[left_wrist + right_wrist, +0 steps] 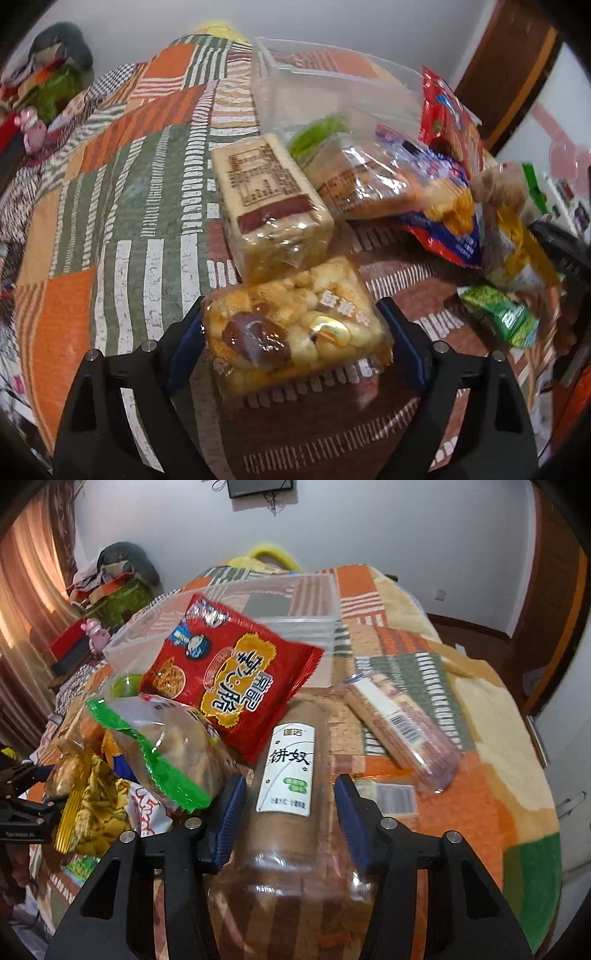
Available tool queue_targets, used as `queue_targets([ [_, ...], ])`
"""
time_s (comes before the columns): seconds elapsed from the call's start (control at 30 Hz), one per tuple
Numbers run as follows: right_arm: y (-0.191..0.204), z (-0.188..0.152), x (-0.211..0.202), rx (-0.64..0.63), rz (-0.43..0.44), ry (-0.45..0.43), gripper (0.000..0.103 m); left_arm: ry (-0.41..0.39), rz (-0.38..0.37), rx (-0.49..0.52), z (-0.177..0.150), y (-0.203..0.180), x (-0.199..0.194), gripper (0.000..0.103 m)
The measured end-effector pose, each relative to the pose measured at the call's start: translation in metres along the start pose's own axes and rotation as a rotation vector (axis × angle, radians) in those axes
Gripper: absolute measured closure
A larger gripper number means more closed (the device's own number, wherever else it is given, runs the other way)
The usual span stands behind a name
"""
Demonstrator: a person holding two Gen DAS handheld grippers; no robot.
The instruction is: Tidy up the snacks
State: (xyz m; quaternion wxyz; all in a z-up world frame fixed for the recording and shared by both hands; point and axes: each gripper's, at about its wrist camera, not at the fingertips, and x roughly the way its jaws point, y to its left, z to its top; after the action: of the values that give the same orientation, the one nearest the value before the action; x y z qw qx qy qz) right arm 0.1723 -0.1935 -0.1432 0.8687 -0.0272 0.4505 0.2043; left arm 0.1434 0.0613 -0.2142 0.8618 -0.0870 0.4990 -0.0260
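In the left wrist view my left gripper is shut on a clear-wrapped puffed rice cake and holds it above the patchwork cloth. A cream-wrapped cake lies just beyond it. In the right wrist view my right gripper is shut on a clear tube of brown biscuits with a white label. A red snack bag leans on a clear plastic bin behind it. The bin also shows in the left wrist view.
A green-edged clear bag and a yellow chip bag lie left of the tube. A long wafer pack lies to the right. In the left wrist view a blue bag and a green packet lie to the right.
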Motion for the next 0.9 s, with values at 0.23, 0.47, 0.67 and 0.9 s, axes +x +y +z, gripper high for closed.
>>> queue_targets([
  [0.23,0.004,-0.006,0.007,0.001,-0.008,0.020,0.067,-0.034,-0.025,0.009,0.001,0.000,-0.008,0.023],
  [0.47,-0.003,-0.007,-0.010,0.040,-0.007,-0.012,0.068,-0.151,-0.006,0.087,-0.002,-0.021,-0.051,0.024],
  [0.67,-0.012,-0.001,-0.036,0.052,-0.029,-0.085,0.068,-0.247,0.002,0.107,0.010,-0.030,-0.083,0.024],
  [0.9,-0.012,0.019,-0.061,0.046,-0.032,-0.187,0.068,-0.345,0.009,0.115,0.039,-0.039,-0.105,0.024],
])
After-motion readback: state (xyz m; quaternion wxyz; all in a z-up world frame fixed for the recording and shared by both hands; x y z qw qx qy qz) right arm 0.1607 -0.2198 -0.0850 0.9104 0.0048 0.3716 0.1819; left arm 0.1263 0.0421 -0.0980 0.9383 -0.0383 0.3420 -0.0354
